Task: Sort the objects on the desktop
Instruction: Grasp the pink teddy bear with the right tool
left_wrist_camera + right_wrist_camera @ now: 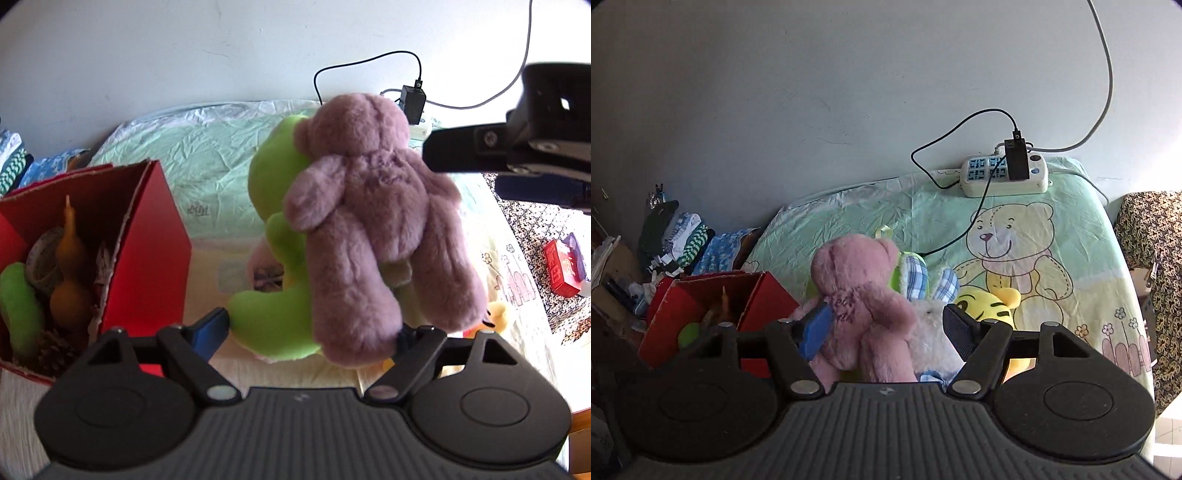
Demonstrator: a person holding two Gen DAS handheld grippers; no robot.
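Leans upright on a lime-green plush toy (273,184) near the desk's (1052,192) left edge, beside the red cardboard box (155,240): mauve plush bear (369,221). Left tool (310,328) and right tool (886,317) both spread apart, clamping nothing. Risks pinching only loose fur or one limb when closing, so a slip or neighbouring plush dragged along.

Daylight comes strongly from the right. In the left wrist view the wall (184,55) is blown out to near white and the bed sheet (517,258) glares at its right side, while the red box (147,236) keeps a dark, shadowed interior. The right wrist view is dimmer, its wall (775,92) grey-blue. Both views bend at the edges with black fisheye corners; the pink plush bear (376,221) looks soft.
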